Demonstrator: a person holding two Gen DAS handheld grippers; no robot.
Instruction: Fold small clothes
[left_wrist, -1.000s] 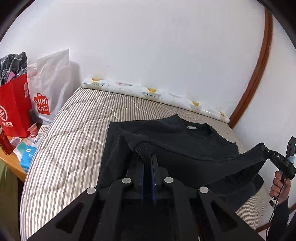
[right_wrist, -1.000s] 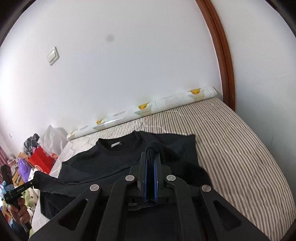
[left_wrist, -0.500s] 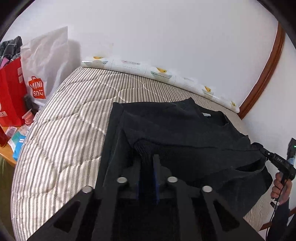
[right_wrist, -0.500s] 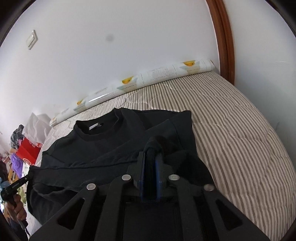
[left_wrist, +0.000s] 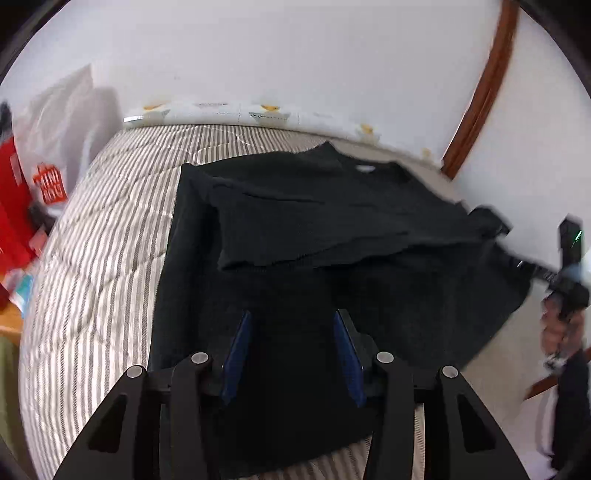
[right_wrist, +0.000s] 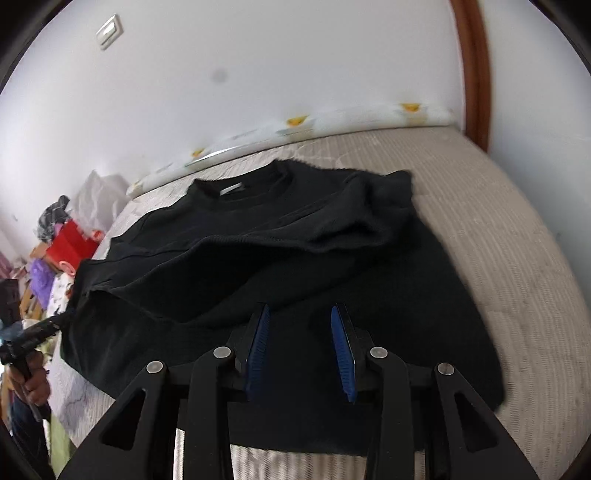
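A black sweater (left_wrist: 317, 229) lies on the striped bed, collar toward the wall. Both sleeves are folded in across its chest. It also shows in the right wrist view (right_wrist: 295, 258). My left gripper (left_wrist: 291, 321) is open and empty, low over the sweater's lower part near its left side. My right gripper (right_wrist: 300, 314) is open and empty, low over the lower part near its right side. The right gripper also shows blurred at the right edge of the left wrist view (left_wrist: 546, 269), and the left gripper at the left edge of the right wrist view (right_wrist: 37, 328).
The striped mattress (left_wrist: 103, 229) has a rolled printed sheet (left_wrist: 236, 114) along the white wall. A red bag (left_wrist: 14, 206) and a white shopping bag (left_wrist: 62, 140) stand left of the bed. A brown door frame (right_wrist: 474, 70) is at the bed's right corner.
Both grippers have opened and let go of the sleeve cuffs. The sleeves now lie folded across the sweater's chest. Both grippers have drawn back toward the hem.
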